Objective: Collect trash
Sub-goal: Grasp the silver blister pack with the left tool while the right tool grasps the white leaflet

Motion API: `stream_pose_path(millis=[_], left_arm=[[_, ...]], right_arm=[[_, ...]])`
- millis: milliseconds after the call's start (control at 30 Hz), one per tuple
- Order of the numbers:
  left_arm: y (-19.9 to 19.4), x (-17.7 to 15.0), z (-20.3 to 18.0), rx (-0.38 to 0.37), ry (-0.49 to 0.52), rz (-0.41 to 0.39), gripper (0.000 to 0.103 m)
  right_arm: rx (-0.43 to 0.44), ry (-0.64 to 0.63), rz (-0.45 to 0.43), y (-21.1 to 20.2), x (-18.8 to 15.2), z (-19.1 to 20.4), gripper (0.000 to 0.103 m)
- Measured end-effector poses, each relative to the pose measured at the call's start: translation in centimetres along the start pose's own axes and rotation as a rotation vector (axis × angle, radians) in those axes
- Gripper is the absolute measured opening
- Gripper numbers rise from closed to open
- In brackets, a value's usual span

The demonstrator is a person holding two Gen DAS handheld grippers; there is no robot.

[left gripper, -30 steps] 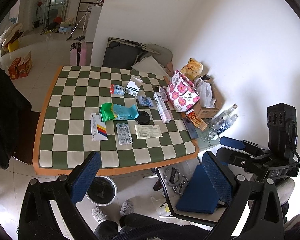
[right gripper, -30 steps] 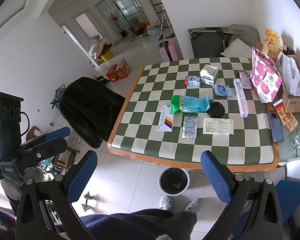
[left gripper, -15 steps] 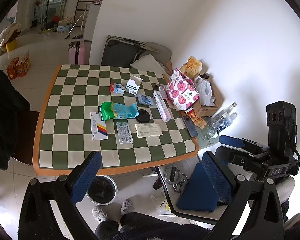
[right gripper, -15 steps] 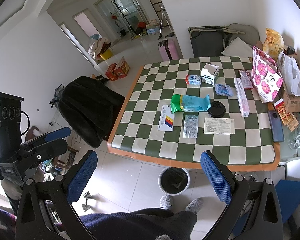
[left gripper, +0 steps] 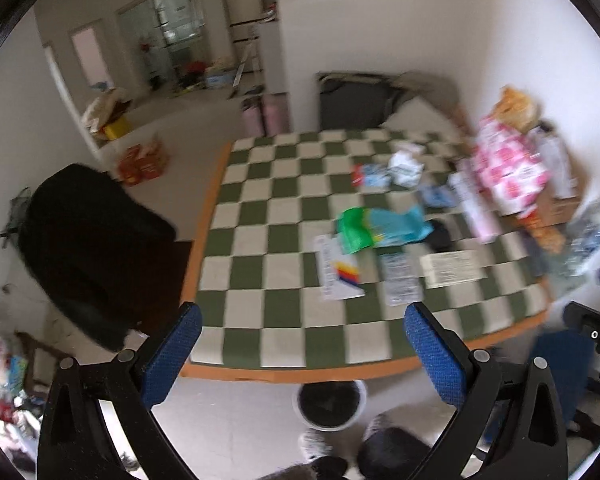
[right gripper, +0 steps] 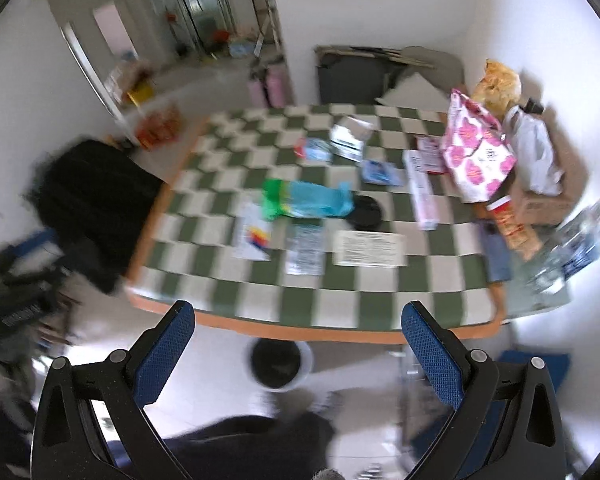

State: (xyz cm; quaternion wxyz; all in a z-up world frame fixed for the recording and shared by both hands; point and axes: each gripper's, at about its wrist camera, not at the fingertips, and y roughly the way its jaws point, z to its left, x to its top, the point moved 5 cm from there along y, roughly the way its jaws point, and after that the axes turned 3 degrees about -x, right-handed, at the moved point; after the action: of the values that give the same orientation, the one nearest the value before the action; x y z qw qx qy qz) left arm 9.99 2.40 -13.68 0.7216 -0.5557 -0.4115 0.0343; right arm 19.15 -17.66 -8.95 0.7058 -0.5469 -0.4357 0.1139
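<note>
Both views swung left, blurred; hand-held grippers [left gripper: 302, 346] [right gripper: 298, 344] splayed, empty, green-blue packet [left gripper: 382, 228] well ahead on table [left gripper: 260, 280]

Both wrist views high, facing down; share checkered table [left gripper: 284, 240] [right gripper: 380, 296].

Counter [left gripper: 260, 264] lies bare from 9 to 11 o'clock; litter [left gripper: 384, 226] and bags [left gripper: 508, 164] crowd 12 to 3.
</note>
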Motion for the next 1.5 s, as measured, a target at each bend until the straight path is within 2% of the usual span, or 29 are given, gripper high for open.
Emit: stream_pose_path(millis=[67,133,267,300,467,667,767,833,933,967,1033,1133,1200,1267,1300,1333,1400,1433,1500], left_arm=[[3.7,-0.7,-0.7,0.054,0.002,0.053,0.103],[6.9,-1.9,-0.3,0.074,-0.01,0.112,0.103],[12.6,-3.7,0.0,0.074,-0.071,0.233,0.103],[14.2,-3.9,-0.5,0.086,-0.086,0.261,0.103],[20.4,-4.3,-2.8,0.142,-0.149,0.386,0.103],[25.2,-5.6,-5.1,0.174,-0.162,0.494,0.103],[25.9,-5.9,-5.5,0.177,-0.188,0.525,0.103],[26.2,-5.8,-5.8,0.175,-0.199,0.534,0.103],[26.8,-5.2,-6.3,0.174,-0.194,0.533,0.103],[26.9,-4.9,-6.5,0.172,-0.192,0.533,0.103],[27.2,-4.3,-7.0,0.167,-0.19,0.533,0.103],[27.8,-3.2,-8.1,0.136,-0.189,0.535,0.103],[28.3,-2.4,-9.3,0.103,-0.189,0.539,0.103],[29.3,-1.9,-10.7,0.057,-0.194,0.562,0.103],[30.0,-1.7,-11.4,0.029,-0.2,0.582,0.103],[30.6,-1.6,-12.2,0.004,-0.202,0.601,0.103],[32.1,-1.6,-13.6,-0.025,-0.189,0.641,0.103],[32.9,-1.7,-14.3,-0.037,-0.169,0.659,0.103],[33.9,-1.8,-15.5,-0.044,-0.127,0.681,0.096]], right_arm=[[-0.099,-0.066,0.058,4.1,0.5,-0.5,0.103],[-0.158,-0.132,0.137,9.0,1.0,-1.4,0.103],[-0.171,-0.235,0.274,17.6,2.0,-2.6,0.103],[-0.174,-0.295,0.322,20.8,2.2,-3.0,0.103],[-0.197,-0.563,0.457,31.7,3.3,-4.2,0.103],[-0.188,-0.929,0.553,39.4,2.7,-4.5,0.103],[-0.162,-0.999,0.59,41.5,2.3,-4.3,0.103],[-0.126,-0.997,0.603,42.0,2.6,-4.0,0.103],[-0.078,-0.889,0.64,42.3,3.2,-4.7,0.101],[-0.058,-0.819,0.648,42.3,3.4,-5.3,0.1],[-0.042,-0.739,0.626,41.8,3.7,-6.1,0.099],[-0.029,-0.497,0.669,41.1,3.6,-8.9,0.099],[-0.022,-0.24,0.698,40.2,3.5,-11.8,0.098],[-0.03,0.116,0.708,39.2,3.0,-15.8,0.098],[0.0,0.279,0.716,38.9,2.5,-17.2,0.098],[0.034,0.371,0.717,38.8,2.2,-17.9,0.099],[0.064,0.432,0.715,39.0,2.0,-18.2,0.103],[0.081,0.411,0.686,39.0,2.2,-17.9,0.103],[0.028,0.319,0.638,38.8,2.4,-17.4,0.103]])
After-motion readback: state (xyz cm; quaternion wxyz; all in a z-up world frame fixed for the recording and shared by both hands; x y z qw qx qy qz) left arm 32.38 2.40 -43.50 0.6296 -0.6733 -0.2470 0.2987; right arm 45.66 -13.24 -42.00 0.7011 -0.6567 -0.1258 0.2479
